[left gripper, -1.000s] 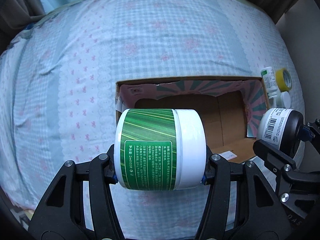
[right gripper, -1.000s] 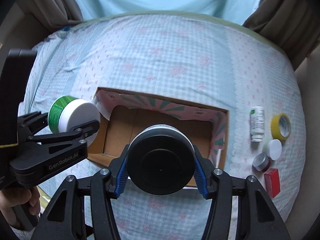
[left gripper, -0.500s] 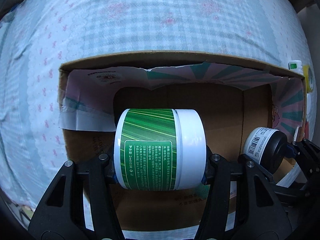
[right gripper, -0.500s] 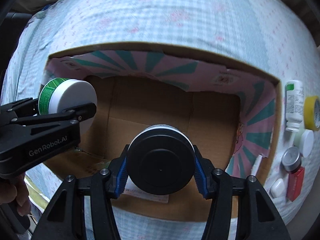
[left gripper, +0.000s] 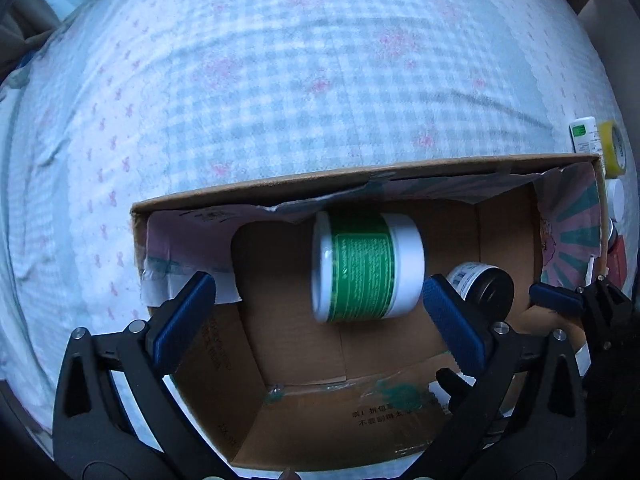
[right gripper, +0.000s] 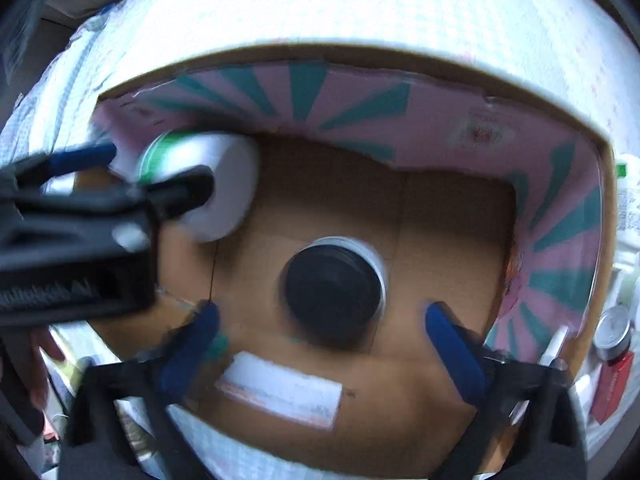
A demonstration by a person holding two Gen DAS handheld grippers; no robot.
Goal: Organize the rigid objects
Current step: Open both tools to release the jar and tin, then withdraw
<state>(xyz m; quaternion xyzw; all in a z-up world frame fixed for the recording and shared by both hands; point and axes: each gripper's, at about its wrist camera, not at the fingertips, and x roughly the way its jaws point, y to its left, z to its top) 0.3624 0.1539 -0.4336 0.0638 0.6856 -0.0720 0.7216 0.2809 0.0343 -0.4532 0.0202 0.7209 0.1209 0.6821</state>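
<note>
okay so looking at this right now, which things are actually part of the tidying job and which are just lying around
Job: green jar and black-lidded jar, both in the cardboard box; left claw and right claw opening, nothing gripped.
Lying about: checked bedsheet, white label.

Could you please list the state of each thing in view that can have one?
Green jar: on its side in the box, lid on, released.
Black-lidded jar: in the box, lid on, released.
Cardboard box: open.
Left gripper: jaws opening.
Right gripper: jaws opening.
</note>
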